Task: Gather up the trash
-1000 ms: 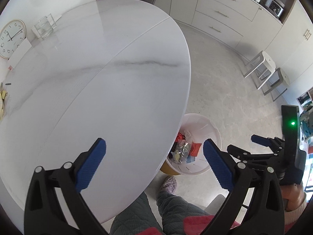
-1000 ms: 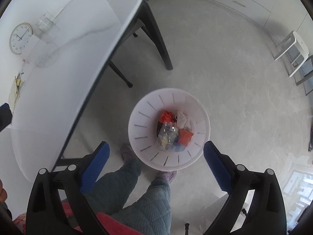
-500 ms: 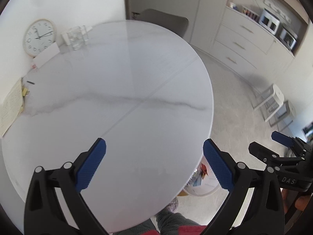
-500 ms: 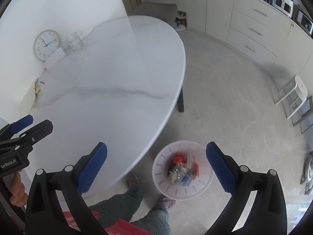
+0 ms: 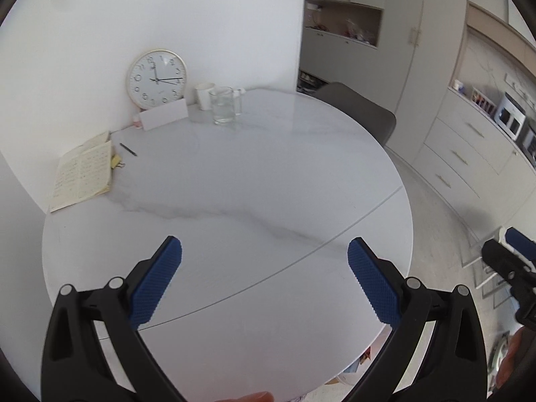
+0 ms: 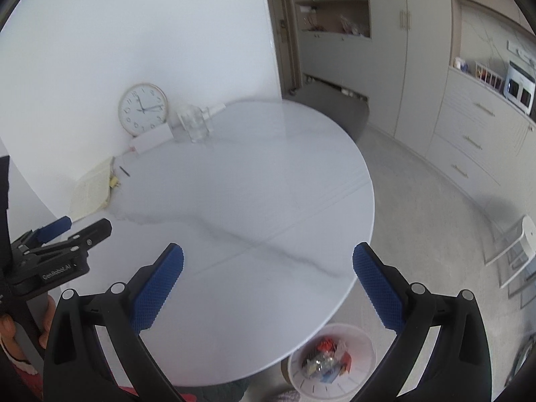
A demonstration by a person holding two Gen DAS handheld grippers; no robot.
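While the left gripper (image 5: 264, 278) is hovering over the near part of the round white marble table (image 5: 254, 181), its blue-padded fingers (image 5: 155, 281) are standing wide apart with nothing between them. Seen from the left wrist, a wall clock (image 5: 156, 82) is leaning at the far edge of the table against the white wall, with a white card (image 5: 164, 118) propped just in front of it. A glass jug (image 5: 223, 105) is standing beside the clock, and a white cup (image 5: 204, 95) is sitting just behind the jug. An open notebook (image 5: 83, 176) is lying at the table's left edge, with a pen (image 5: 128, 149) near it. A grey chair (image 5: 360, 114) is showing behind the far side of the table. The right gripper (image 5: 514, 261) is peeking in beyond the table's right edge.

From the right wrist, the right gripper (image 6: 268, 279) is likewise gaping wide and gripping nothing, its pads (image 6: 377, 289) hanging over the near half of the table (image 6: 254, 174). The white trash bin (image 6: 331, 363) is sitting on the floor just under the table's near right edge, and the trash (image 6: 326, 358), a mix of red, clear and coloured wrappers, is lying inside it. The left gripper (image 6: 58, 234) is reaching in over the table's left edge, held by a hand (image 6: 20, 328). White cabinets (image 6: 469, 140) are lining the wall well beyond the table.
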